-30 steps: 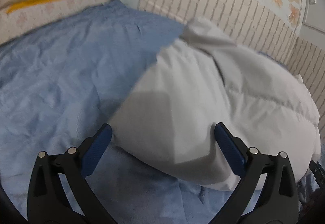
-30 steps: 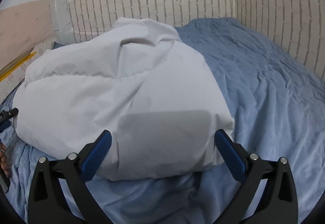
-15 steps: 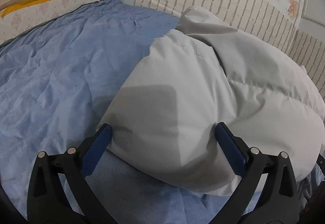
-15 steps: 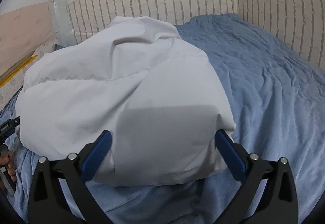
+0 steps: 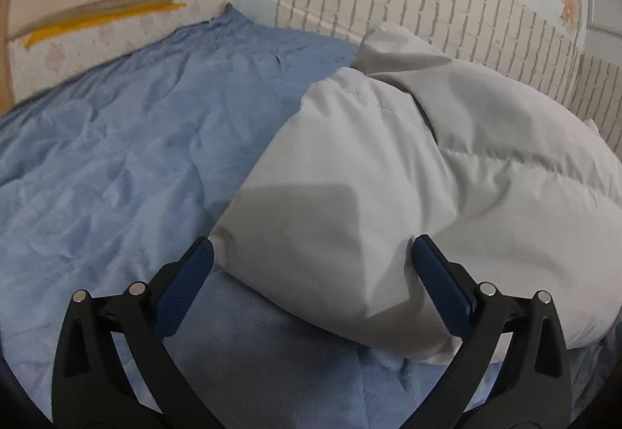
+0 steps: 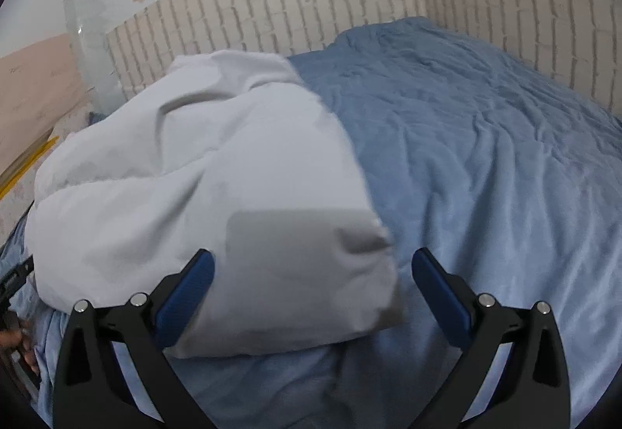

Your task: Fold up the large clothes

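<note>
A puffy white quilted jacket (image 5: pixel 408 172) lies bunched into a thick folded bundle on a blue bed cover (image 5: pixel 116 164). My left gripper (image 5: pixel 311 258) is open, its blue pads (image 5: pixel 182 285) spread on either side of the bundle's near left corner. In the right wrist view the same white jacket (image 6: pixel 202 188) fills the left half. My right gripper (image 6: pixel 311 269) is open around the bundle's near right corner, which lies between the fingers. Neither gripper pinches the fabric.
Brick-pattern wall panels (image 6: pixel 311 5) run along the far side of the bed and turn the corner at right. Wrinkled blue bed cover (image 6: pixel 486 164) stretches to the right. A hand and the other gripper's black frame (image 6: pixel 11 297) show at the left edge.
Both grippers stay open. The jacket bundle has shifted slightly and the right view has swung right, so the bundle's near corner now sits between the right fingers.
</note>
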A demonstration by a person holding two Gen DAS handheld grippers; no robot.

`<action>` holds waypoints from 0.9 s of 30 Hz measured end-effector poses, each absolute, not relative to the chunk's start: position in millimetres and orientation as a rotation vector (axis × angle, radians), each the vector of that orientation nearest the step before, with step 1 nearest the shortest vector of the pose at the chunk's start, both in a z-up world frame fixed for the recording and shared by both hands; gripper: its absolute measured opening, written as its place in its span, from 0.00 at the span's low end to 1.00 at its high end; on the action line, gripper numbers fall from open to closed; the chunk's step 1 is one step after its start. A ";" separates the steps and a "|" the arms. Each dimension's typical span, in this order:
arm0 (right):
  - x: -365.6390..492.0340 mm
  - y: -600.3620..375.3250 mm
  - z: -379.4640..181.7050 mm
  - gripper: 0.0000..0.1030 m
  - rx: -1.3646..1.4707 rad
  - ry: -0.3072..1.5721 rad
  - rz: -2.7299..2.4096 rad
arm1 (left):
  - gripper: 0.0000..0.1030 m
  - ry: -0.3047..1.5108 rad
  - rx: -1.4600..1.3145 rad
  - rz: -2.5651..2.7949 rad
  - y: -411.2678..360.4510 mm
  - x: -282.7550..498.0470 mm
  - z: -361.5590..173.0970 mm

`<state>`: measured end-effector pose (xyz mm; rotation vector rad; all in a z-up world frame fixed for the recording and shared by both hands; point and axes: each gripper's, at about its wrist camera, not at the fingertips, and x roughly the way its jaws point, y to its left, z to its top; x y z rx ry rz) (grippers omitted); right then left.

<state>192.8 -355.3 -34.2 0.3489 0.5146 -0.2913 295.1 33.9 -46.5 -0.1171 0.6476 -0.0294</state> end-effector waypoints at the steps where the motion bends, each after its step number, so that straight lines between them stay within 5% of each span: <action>1: 193.2 -357.1 -36.4 0.99 0.368 0.519 -0.280 | 0.97 0.653 -0.116 -0.039 33.5 296.2 -47.6; 11: 228.0 -329.8 -53.0 0.98 0.341 0.666 -0.128 | 0.97 0.662 -0.176 -0.066 42.0 312.0 -52.2; 13: 228.8 -329.7 -52.7 0.83 0.365 0.660 -0.098 | 0.97 0.665 -0.158 -0.062 39.6 312.6 -52.1; 15: 227.6 -329.0 -47.0 0.48 0.373 0.636 -0.086 | 0.95 0.671 -0.165 -0.073 40.2 313.0 -52.1; 16: 226.7 -327.7 -42.4 0.42 0.379 0.615 -0.059 | 0.93 0.671 -0.172 -0.083 40.1 312.2 -52.2; 19: 223.4 -328.2 -39.1 0.29 0.388 0.589 -0.024 | 0.62 0.668 -0.164 -0.099 38.7 306.7 -47.2; 21: 218.8 -332.9 -37.7 0.23 0.413 0.560 -0.004 | 0.19 0.665 -0.148 -0.150 34.1 299.5 -38.6; 22: 215.4 -335.0 -35.6 0.22 0.423 0.538 0.000 | 0.11 0.662 -0.135 -0.171 31.0 295.2 -34.2; 24: 210.9 -335.3 -32.9 0.19 0.424 0.505 -0.011 | 0.02 0.655 -0.116 -0.201 27.9 283.1 -22.7; 27: 195.2 -342.1 -22.8 0.18 0.437 0.435 -0.056 | 0.02 0.659 -0.122 -0.236 29.6 261.8 -8.6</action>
